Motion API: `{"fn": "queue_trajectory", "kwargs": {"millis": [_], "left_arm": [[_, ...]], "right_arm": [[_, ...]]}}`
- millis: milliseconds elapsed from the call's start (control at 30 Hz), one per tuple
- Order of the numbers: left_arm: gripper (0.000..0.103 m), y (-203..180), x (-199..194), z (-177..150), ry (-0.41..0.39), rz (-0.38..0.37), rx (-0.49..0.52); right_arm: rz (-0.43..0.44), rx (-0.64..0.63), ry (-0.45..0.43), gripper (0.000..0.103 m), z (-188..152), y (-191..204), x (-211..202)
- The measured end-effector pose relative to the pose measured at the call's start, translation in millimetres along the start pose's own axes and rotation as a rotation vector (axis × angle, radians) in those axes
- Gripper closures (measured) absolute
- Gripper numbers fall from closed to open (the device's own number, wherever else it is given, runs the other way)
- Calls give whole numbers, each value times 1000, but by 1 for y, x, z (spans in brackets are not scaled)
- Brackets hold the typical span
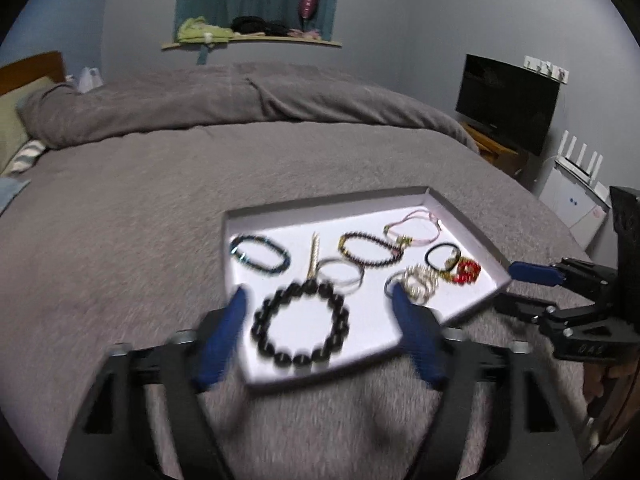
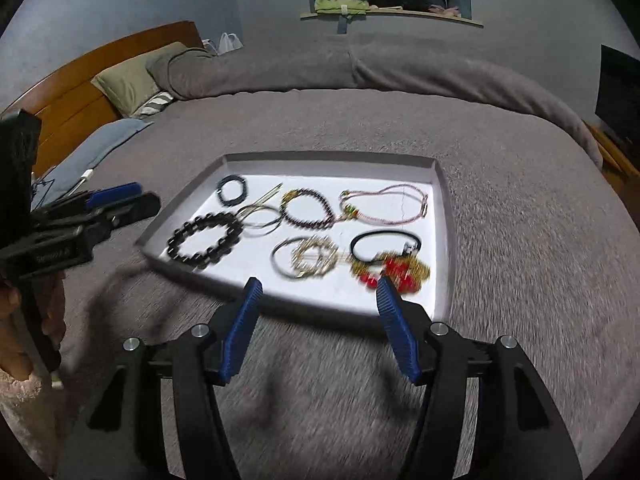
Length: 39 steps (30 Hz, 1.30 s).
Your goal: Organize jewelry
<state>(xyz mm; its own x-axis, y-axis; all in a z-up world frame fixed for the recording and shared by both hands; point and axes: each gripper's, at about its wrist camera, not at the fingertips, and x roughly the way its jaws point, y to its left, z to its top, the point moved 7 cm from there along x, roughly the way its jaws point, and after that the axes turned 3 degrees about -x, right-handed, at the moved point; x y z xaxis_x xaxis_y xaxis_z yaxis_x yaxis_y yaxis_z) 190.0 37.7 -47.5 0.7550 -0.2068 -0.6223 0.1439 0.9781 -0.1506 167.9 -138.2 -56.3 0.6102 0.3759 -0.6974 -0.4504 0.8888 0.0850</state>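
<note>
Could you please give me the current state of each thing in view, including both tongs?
Left tongs: open, empty, over the tray's near edge.
Right tongs: open, empty, at the tray's near edge.
Tray: lying flat on the grey bed cover, holding jewelry.
Black bead bracelet: flat in the tray, closed ring, ungripped.
Red bead bracelet: in the tray, overlapping a black cord loop.
Pink cord bracelet: spread flat.

Both grippers' fingers (image 1: 240,300) (image 2: 252,292) spread wide

One white tray (image 2: 440,208) holds nine pieces of jewelry. Eight are bracelets or bangles; one is a gold pin (image 2: 267,196). Two grippers show.
</note>
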Motion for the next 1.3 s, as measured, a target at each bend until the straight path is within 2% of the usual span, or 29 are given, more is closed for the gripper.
{"fn": "queue_trajectory", "kwargs": {"millis": [33, 67, 133, 167, 267, 333, 433, 533, 700, 833, 900, 1000, 1100, 1200, 1300], "left_arm": [[15, 1, -2, -5, 8, -2, -13], [14, 0, -4, -12, 21, -10, -29], [8, 1, -7, -25, 49, -16, -57], [7, 1, -8, -29, 51, -4, -60], [5, 1, -14, -37, 38, 99, -35], [5, 1, -17, -40, 34, 138, -22], [5, 0, -23, -38, 4, 133, -40], [5, 1, -25, -35, 32, 167, -66], [5, -3, -31, -33, 53, 154, -126], [5, -6, -28, -34, 112, 151, -141], [5, -6, -28, -35, 110, 168, -142], [5, -4, -29, -35, 85, 224, -141], [5, -9, -27, -37, 104, 211, -135], [5, -17, -23, -40, 129, 225, -82], [5, -21, -23, -40, 118, 255, -35]], "right_arm": [[3, 6, 0, 37, -3, 2, -4], [6, 14, -4, 24, -4, 3, -6], [7, 46, -30, 9, -9, 3, -17], [4, 57, -40, 5, -10, 1, -20], [6, 94, -74, 5, -18, 0, -35], [-20, 112, -80, 5, -23, -3, -40], [-77, 135, -97, 5, -27, -7, -48], [-108, 180, -97, 5, -29, -13, -56], [-145, 204, -113, 5, -26, -18, -65], [-197, 229, -79, 5, -21, -22, -65], [-200, 222, -46, 5, -18, -21, -60], [-209, 220, -14, 5, -19, -19, -56], [-184, 227, -24, 5, -19, -14, -58], [-207, 199, -28, 5, -18, -11, -57], [-223, 187, -8, 5, -19, -10, -52]]}}
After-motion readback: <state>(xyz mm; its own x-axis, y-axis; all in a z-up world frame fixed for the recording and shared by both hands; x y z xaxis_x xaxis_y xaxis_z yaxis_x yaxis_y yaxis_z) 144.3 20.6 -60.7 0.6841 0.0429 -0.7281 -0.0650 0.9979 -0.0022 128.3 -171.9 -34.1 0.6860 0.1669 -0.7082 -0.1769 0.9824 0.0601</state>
